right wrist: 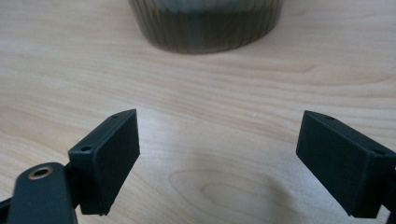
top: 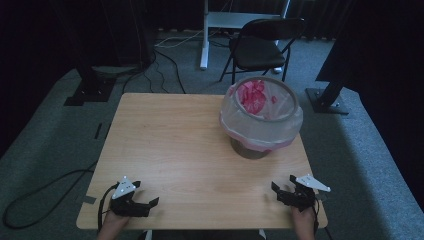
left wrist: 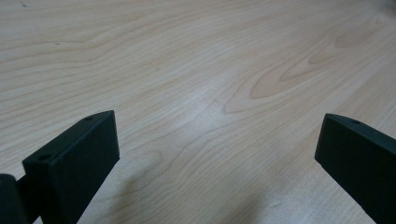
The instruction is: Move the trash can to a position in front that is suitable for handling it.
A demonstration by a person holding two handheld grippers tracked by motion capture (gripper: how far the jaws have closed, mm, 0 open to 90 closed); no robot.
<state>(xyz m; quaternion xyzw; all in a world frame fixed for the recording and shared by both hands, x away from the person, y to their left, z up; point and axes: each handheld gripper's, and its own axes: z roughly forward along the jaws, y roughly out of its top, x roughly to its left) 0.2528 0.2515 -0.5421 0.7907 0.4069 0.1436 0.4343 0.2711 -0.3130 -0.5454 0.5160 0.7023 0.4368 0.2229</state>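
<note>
Left claw [top: 142,200]: jaws wide apart, nothing between them, resting low at the near left corner of the surface [top: 170,145]. In the left gripper view only bare wood grain lies ahead.

Right claw [top: 282,190]: jaws likewise spread wide and empty, at the near right corner, aimed toward the bin [top: 261,116]. This reads as a ready position, both hands clear of the work.

The bin stands upright on the far right part of the surface, well apart from both claws, long axis vertical, mouth upward. A pale liner bag [top: 250,125] is folded over its rim; pink material [top: 251,96] lies inside. Its ribbed dark base [right wrist: 205,25] shows in the right gripper view.
</note>
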